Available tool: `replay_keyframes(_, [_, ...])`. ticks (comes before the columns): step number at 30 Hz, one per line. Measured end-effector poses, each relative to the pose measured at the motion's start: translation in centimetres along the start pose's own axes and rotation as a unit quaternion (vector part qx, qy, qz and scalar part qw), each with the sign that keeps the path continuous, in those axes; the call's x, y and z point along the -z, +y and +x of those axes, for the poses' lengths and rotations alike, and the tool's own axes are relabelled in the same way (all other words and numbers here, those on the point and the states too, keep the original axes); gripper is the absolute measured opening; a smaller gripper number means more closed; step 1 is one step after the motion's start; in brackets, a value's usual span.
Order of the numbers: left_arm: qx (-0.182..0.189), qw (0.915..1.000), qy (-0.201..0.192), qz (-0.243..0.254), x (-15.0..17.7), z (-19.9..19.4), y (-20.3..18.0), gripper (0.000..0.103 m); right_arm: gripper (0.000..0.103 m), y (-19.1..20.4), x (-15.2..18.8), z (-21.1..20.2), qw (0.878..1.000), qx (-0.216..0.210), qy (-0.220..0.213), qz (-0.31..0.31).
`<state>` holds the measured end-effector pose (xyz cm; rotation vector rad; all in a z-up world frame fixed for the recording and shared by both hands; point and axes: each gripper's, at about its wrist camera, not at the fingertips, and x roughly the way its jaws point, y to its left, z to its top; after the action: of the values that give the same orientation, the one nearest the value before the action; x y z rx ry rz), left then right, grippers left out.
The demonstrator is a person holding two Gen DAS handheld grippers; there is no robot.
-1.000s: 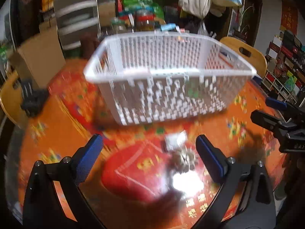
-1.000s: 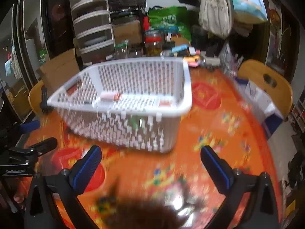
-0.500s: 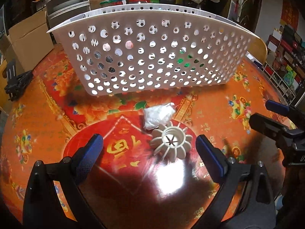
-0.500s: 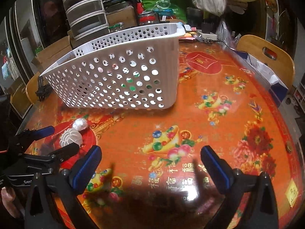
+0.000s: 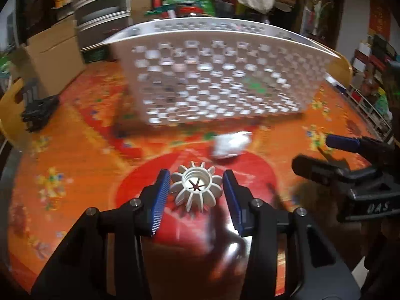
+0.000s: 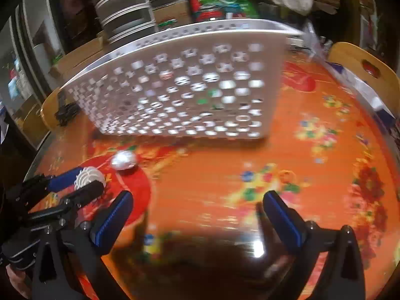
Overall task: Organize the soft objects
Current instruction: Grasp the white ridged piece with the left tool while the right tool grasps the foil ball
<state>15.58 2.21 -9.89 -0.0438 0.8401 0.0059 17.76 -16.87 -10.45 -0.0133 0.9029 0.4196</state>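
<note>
A white ribbed ball-shaped object [image 5: 196, 187] lies on the red and orange table. My left gripper [image 5: 197, 187] has its blue pads on both sides of it, closed in to its ribs; it also shows in the right wrist view [image 6: 88, 178]. A small white crumpled wad [image 5: 231, 145] lies just beyond, also in the right wrist view [image 6: 124, 160]. A white perforated basket [image 5: 220, 80] stands behind them [image 6: 190, 87]. My right gripper [image 6: 197, 215] is open and empty above the table, right of the left gripper.
A cardboard box [image 5: 53, 57] and grey drawers [image 5: 102, 12] stand at the back left. A black clip [image 5: 40, 111] lies at the left table edge. A wooden chair [image 6: 360, 67] stands at the right.
My left gripper moved forward and narrowed its jaws around the ribbed white object. My right gripper came closer to the left one. The view of the basket shifted.
</note>
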Motion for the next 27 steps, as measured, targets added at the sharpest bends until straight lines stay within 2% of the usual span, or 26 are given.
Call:
replay_keyframes(9, [-0.020,0.9982,-0.003,-0.057,0.1,-0.6,6.3,0.041,0.102,6.5,-0.9,3.1,0.999,-0.020,0.012,-0.048])
replay_keyframes(14, [-0.020,0.9977,-0.003,-0.065,0.5,-0.7,7.4,0.041,0.083,8.4,-1.6,4.5,0.998,-0.019,0.021,-0.059])
replay_keyframes(18, [-0.019,0.9975,-0.003,-0.067,0.8,-0.4,7.6,0.041,0.072,9.0,-2.1,5.0,0.998,-0.011,0.021,-0.065])
replay_keyframes(25, [-0.018,0.9974,-0.004,-0.069,0.8,-0.2,7.1,0.041,0.037,8.3,-2.5,5.0,0.998,-0.002,0.025,-0.065])
replay_keyframes(27, [-0.019,0.9975,-0.007,-0.068,0.7,-0.3,6.9,0.041,0.037,7.9,-2.4,4.8,0.997,-0.001,0.025,-0.068])
